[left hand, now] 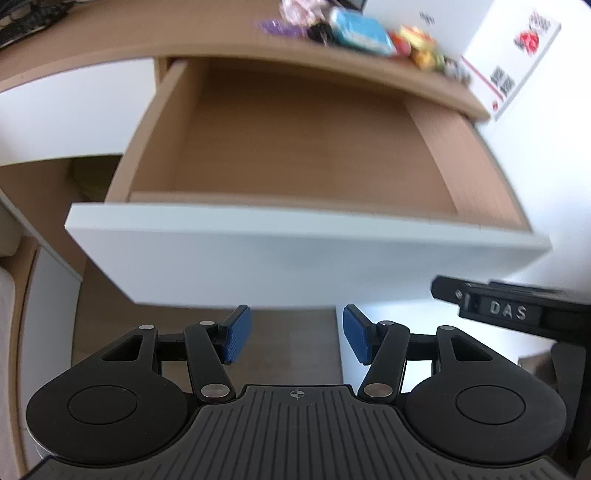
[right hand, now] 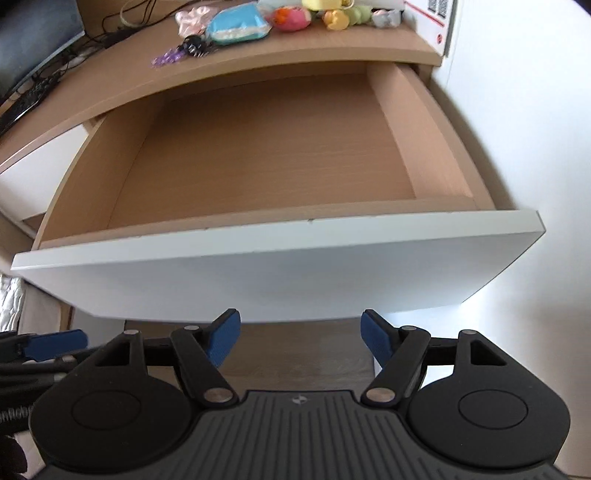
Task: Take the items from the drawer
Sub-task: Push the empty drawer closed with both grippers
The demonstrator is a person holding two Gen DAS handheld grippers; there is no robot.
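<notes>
Right wrist view shows the drawer (right hand: 258,155) bare ahead of both tongs, right tongs (right hand: 300,338) and left tongs (left hand: 297,334) gaping, holding nothing, items (right hand: 236,26) lying on the worktop (right hand: 295,51) beyond.

Your left gripper (left hand: 297,334) had black linkage arms, silver pivot screws, ribbed blue pads (left hand: 238,334), round black side discs, a ribbed grey base with a crosshair mark. Your right gripper (right hand: 300,341) matched; its side read "DAS" in the left view.
</notes>
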